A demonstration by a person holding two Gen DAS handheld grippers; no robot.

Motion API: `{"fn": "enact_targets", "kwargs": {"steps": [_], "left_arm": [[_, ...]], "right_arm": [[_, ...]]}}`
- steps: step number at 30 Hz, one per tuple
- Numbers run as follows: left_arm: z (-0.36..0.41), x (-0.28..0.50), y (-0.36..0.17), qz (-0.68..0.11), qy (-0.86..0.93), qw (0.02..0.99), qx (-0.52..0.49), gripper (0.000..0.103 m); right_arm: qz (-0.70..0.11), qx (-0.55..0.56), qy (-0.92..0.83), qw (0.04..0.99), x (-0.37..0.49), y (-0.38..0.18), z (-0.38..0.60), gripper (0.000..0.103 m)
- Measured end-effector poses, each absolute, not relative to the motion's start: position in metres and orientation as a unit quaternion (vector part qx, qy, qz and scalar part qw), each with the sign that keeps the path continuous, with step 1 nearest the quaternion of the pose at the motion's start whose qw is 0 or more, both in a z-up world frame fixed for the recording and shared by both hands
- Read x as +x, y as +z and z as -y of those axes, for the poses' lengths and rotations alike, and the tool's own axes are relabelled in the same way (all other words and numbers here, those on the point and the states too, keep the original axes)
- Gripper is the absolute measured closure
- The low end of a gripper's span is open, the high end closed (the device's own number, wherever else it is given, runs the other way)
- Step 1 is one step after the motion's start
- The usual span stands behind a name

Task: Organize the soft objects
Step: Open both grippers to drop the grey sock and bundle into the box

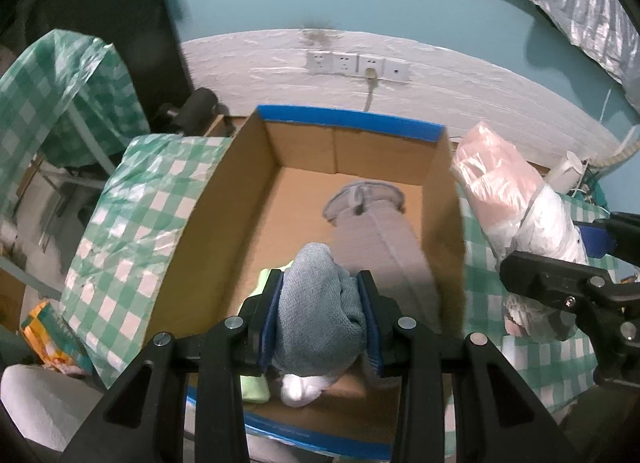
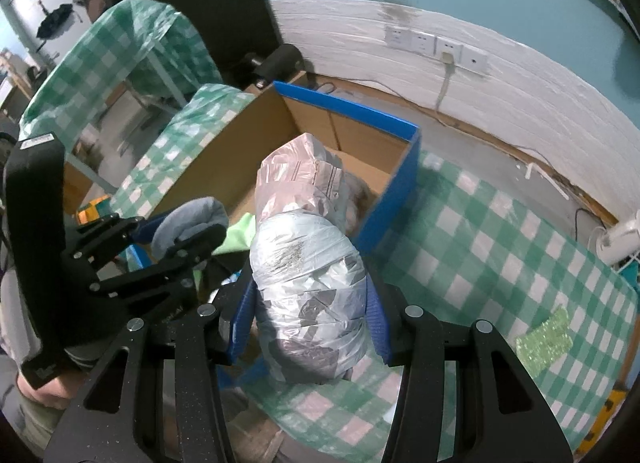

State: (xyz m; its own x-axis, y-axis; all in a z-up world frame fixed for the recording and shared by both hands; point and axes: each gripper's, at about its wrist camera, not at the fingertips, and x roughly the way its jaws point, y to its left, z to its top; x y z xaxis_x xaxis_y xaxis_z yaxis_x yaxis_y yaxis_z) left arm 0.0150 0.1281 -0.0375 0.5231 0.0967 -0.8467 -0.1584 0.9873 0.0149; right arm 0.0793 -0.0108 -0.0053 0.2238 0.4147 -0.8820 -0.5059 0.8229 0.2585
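Left gripper (image 1: pixel 320 303) first: I've got its blue pads pressed against both sides of a rolled blue-grey towel (image 1: pixel 320 303), jaws partly closed around it, the roll filling the gap between them. It hangs over the near end of the cardboard box (image 1: pixel 208 199), the one with blue tape along its rim. Under the towel I can see a white bit of cloth (image 1: pixel 300 387) and a pale green cloth (image 1: pixel 256 387) on the box floor at the near wall. Further in, grey folded trousers (image 1: pixel 376 231) lie along the floor, waistband toward the far wall.

Over to my right gripper (image 2: pixel 312 303): its blue pads are clamped on a plastic-wrapped bundle (image 2: pixel 308 287), silvery white at the near end and pinkish at the far end, sticking out well past the fingertips. The jaws stand a bit wider than the left pair, the bundle squeezed between them. It hovers at the box's near right corner, its far end over the box's inside. From this view my left gripper shows to the left with the towel in it.

Beneath it all, the green-and-white checked tablecloth (image 2: pixel 480 247) covers the table, and a shiny green patch (image 2: pixel 544 339) lies on it to the right. Beyond the box, a white strip of wall with a row of sockets (image 1: pixel 356 65), one cable plugged in, and teal wall above.
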Motion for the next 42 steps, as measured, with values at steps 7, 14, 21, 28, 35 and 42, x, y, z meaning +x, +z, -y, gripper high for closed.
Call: {"fn": "enact_targets", "kwargs": {"steps": [7, 14, 21, 28, 35, 42], "left_arm": [[-0.146, 0.011, -0.047, -0.493, 0.092, 0.864, -0.036, 0.067], [-0.161, 0.01, -0.06, -0.506, 0.108, 0.855, -0.042, 0.066], [-0.172, 0.01, -0.068, -0.514, 0.131, 0.846, -0.053, 0.055], [-0.173, 0.009, -0.064, -0.509, 0.14, 0.848, -0.054, 0.038], [-0.169, 0.009, -0.061, -0.506, 0.136, 0.851, -0.048, 0.036], [-0.155, 0.01, -0.055, -0.497, 0.122, 0.858, -0.037, 0.032]], "right_arm": [[-0.553, -0.054, 0.31, 0.771, 0.079, -0.013, -0.019, 0.054], [-0.564, -0.058, 0.319, 0.76, 0.079, -0.025, -0.041, 0.053], [-0.566, -0.055, 0.308, 0.763, 0.078, -0.032, -0.042, 0.038], [-0.564, -0.041, 0.293, 0.771, 0.083, -0.03, -0.028, 0.038], [-0.564, -0.026, 0.278, 0.777, 0.086, -0.027, -0.01, 0.037], [-0.567, -0.015, 0.263, 0.78, 0.088, -0.028, 0.009, 0.037]]}}
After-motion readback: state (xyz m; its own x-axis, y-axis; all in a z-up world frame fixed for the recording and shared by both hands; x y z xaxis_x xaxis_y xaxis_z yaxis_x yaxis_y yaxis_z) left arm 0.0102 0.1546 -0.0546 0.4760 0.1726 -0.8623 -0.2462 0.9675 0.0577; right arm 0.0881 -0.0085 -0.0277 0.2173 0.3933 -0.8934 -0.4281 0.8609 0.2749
